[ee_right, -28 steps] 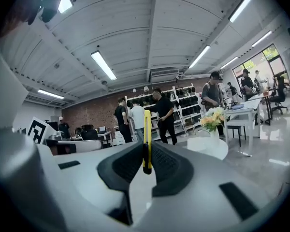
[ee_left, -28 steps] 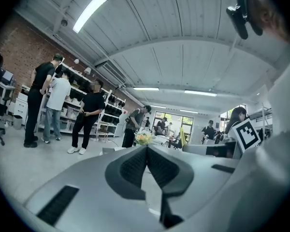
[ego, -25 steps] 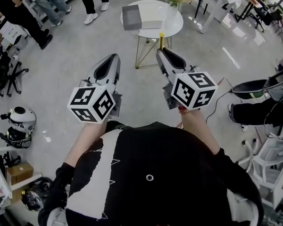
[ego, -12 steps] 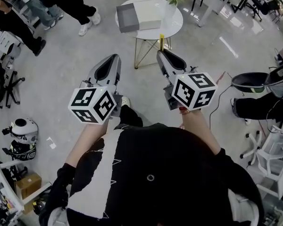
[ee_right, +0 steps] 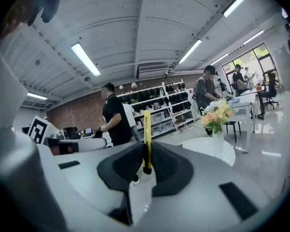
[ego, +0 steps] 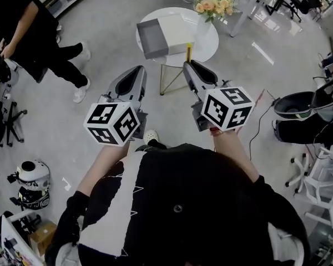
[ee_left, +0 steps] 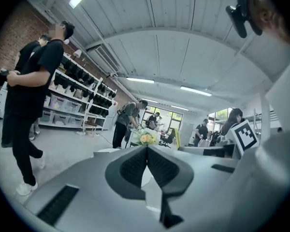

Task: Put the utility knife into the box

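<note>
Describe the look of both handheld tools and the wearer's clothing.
Left tool and right tool are pale grey tapered shells with dark ribbed pads. Each carries a white cube with black square markers. The top is black with a white panel.

A round white table (ego: 206, 44) bears a grey box (ego: 153, 41), flower vase (ego: 201, 22), perhaps a lid (ego: 179, 22).

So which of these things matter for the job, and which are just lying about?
For the job:
utility knife, clamped in the right gripper
open grey box on the round table

Just about:
flowers on that table
bystander in black
left gripper, shut on nothing
</note>
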Demonstrator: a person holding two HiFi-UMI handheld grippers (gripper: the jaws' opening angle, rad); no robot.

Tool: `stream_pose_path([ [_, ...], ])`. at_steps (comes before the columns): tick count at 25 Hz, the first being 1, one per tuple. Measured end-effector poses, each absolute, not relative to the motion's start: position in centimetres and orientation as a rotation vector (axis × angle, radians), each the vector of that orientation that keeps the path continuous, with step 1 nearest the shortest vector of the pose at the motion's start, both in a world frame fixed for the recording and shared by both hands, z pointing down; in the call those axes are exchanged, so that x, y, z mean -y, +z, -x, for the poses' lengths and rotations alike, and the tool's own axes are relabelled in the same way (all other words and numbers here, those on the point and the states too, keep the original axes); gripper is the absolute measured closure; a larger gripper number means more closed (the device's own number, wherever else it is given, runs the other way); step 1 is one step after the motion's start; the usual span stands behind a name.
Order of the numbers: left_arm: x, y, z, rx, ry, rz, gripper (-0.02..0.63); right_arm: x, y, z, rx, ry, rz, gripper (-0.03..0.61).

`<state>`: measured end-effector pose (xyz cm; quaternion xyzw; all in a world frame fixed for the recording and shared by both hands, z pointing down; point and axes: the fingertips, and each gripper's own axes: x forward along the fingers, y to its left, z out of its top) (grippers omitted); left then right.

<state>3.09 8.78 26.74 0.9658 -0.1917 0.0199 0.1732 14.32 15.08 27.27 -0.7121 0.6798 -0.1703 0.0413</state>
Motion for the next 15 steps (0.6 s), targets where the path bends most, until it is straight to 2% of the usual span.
stream_pose_path([
  [15, 4.7, 28.5, -3.7, 0.538, 0.065, -2.697, 0.603, -2.0, 28.5, -16.1, -2.046, -0.558, 2.219, 0.522],
])
